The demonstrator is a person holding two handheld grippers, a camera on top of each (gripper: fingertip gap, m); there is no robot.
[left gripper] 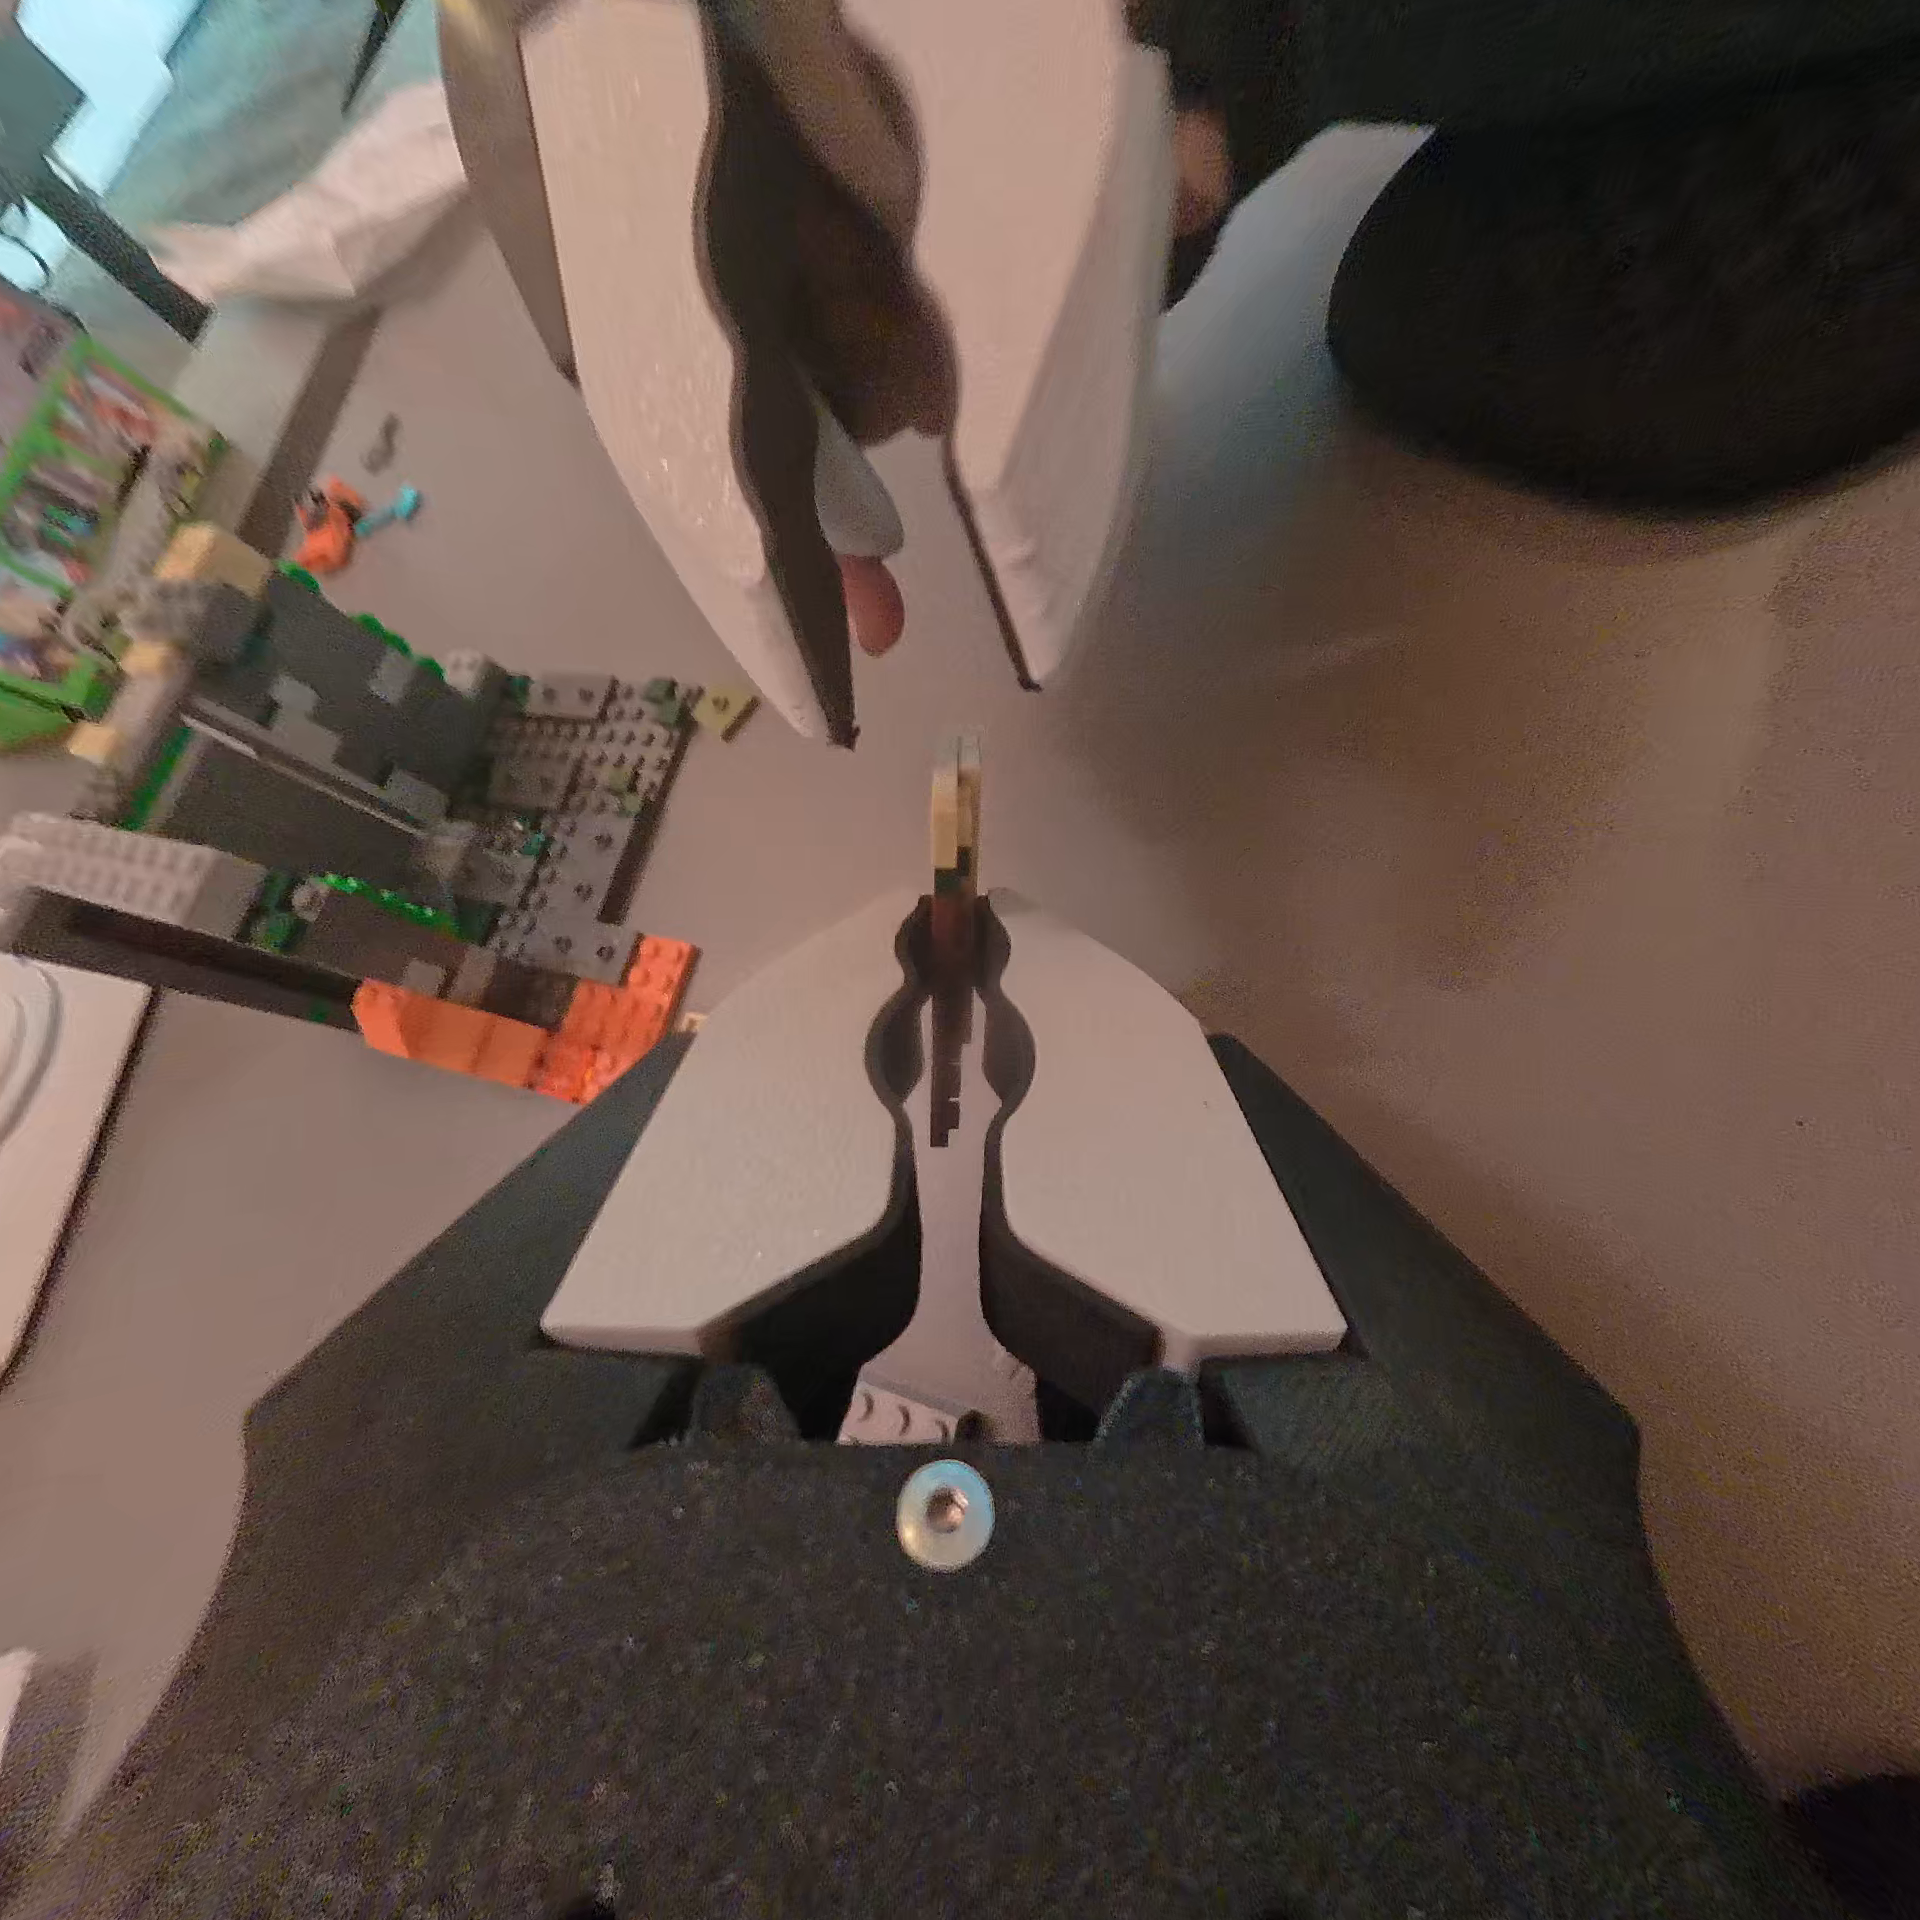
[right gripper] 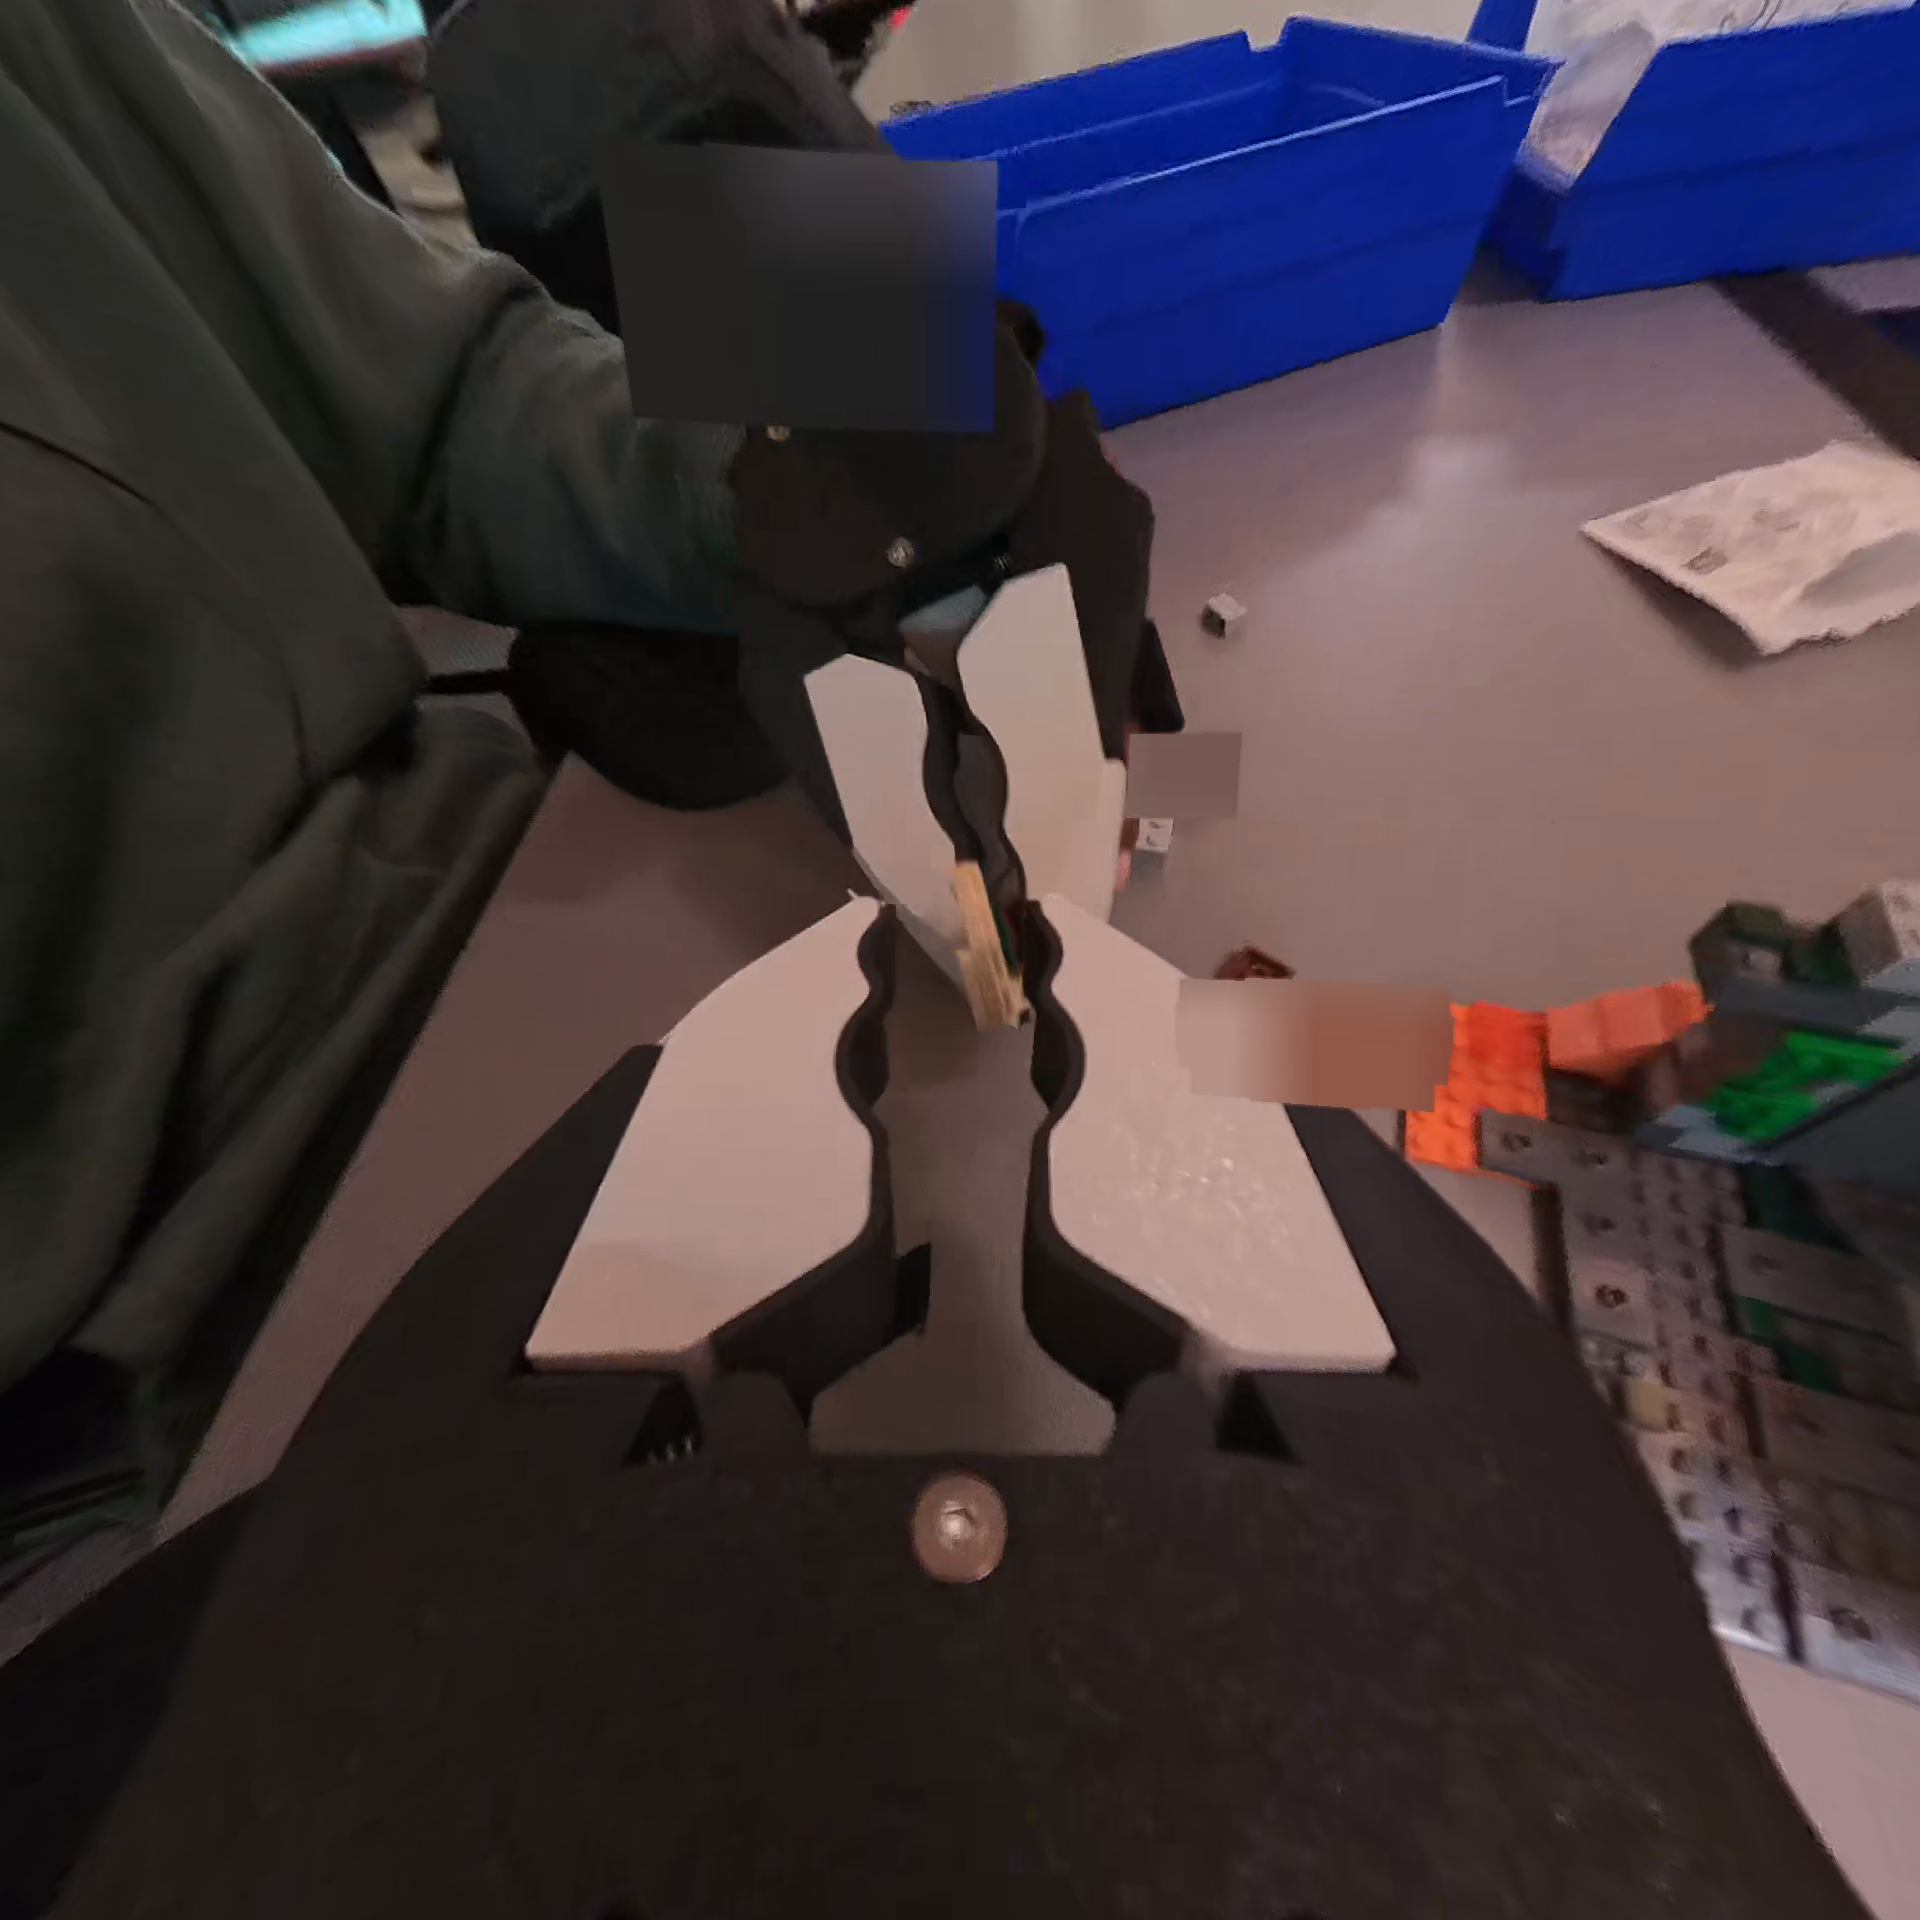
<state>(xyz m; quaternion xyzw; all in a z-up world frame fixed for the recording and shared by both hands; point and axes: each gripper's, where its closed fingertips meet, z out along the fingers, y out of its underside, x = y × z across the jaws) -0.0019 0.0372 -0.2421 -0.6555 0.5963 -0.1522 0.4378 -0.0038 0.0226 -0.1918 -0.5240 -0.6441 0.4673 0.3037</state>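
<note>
My left gripper [left gripper: 951,904] is shut on a thin flat brick piece [left gripper: 958,810], tan at the tip and green and brown near the pads, which sticks out forward. My right gripper [left gripper: 935,707] faces it from above, open, its fingertips on either side of the piece's tip. In the right wrist view my right gripper [right gripper: 961,914] is open. The left gripper [right gripper: 992,883] reaches in from opposite with the tan piece [right gripper: 987,956] between my right fingers, close to the right pad [right gripper: 1049,966] and clear of the other pad.
A grey, green and orange brick build [left gripper: 416,831] stands on the grey table [left gripper: 1455,935], and also shows in the right wrist view [right gripper: 1714,1195]. Two blue bins [right gripper: 1247,208], a plastic bag [right gripper: 1766,540] and a small grey brick [right gripper: 1223,615] lie beyond. A person's dark sleeve [right gripper: 260,520] fills the left.
</note>
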